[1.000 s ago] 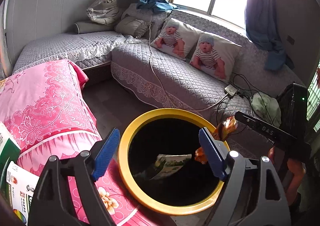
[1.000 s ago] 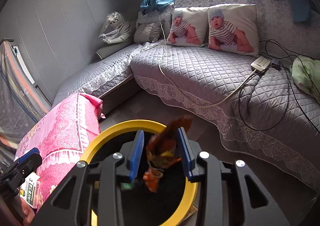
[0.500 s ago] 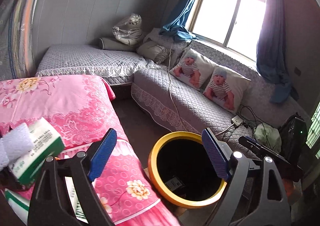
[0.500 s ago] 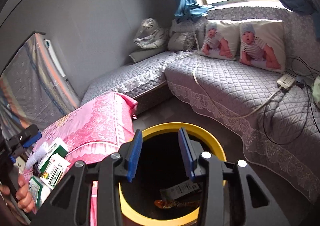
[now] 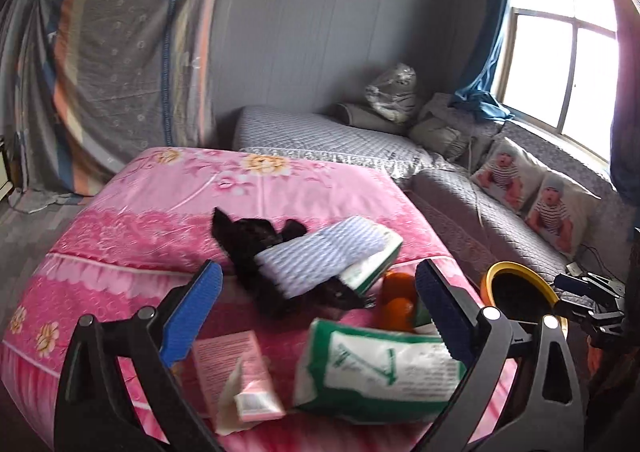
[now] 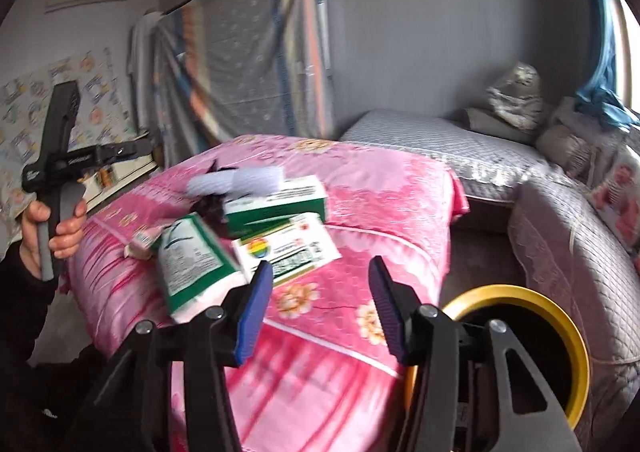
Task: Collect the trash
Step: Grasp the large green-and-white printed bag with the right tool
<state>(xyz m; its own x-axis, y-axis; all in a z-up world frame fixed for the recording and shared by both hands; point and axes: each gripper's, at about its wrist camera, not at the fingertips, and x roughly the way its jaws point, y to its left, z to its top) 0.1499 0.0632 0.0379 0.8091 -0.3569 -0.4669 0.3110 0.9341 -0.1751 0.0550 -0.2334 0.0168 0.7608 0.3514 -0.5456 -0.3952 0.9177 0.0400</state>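
Your left gripper [image 5: 316,316] is released and its jaws are opening wide, nothing between the blue pads [image 5: 188,316]; it points over the pink floral bed [image 5: 168,211]. Your right gripper [image 6: 320,308] is also released, jaws opening, empty, aimed at the near edge of the same bed.

The trash sits in a loose pile on the bed. In the left wrist view:
- white-and-green bag [image 5: 384,368] lies nearest, just in front of the gripper
- pink packet [image 5: 236,368] lies beside it to the left, with a small torn wrapper [image 5: 256,404] at its end
- green-and-white box [image 5: 372,264] is tilted, a white ribbed sheet [image 5: 320,256] lying over it
- black crumpled item [image 5: 248,244] lies under and behind that sheet
- orange items [image 5: 396,300] sit right of the box, blurred, can't tell what they are

In the right wrist view a flat box with a rainbow logo [image 6: 288,248] lies in front of the green-and-white box, touching the bag.

The yellow-rimmed bin [image 6: 520,292] stands on the floor at the bed's right corner, between the bed and the grey quilted sofa [image 5: 500,219]. Its inside is dark, contents not readable.

Your left hand [image 6: 52,228] grips the black handle at the left edge of the right wrist view. Both views are motion-blurred.
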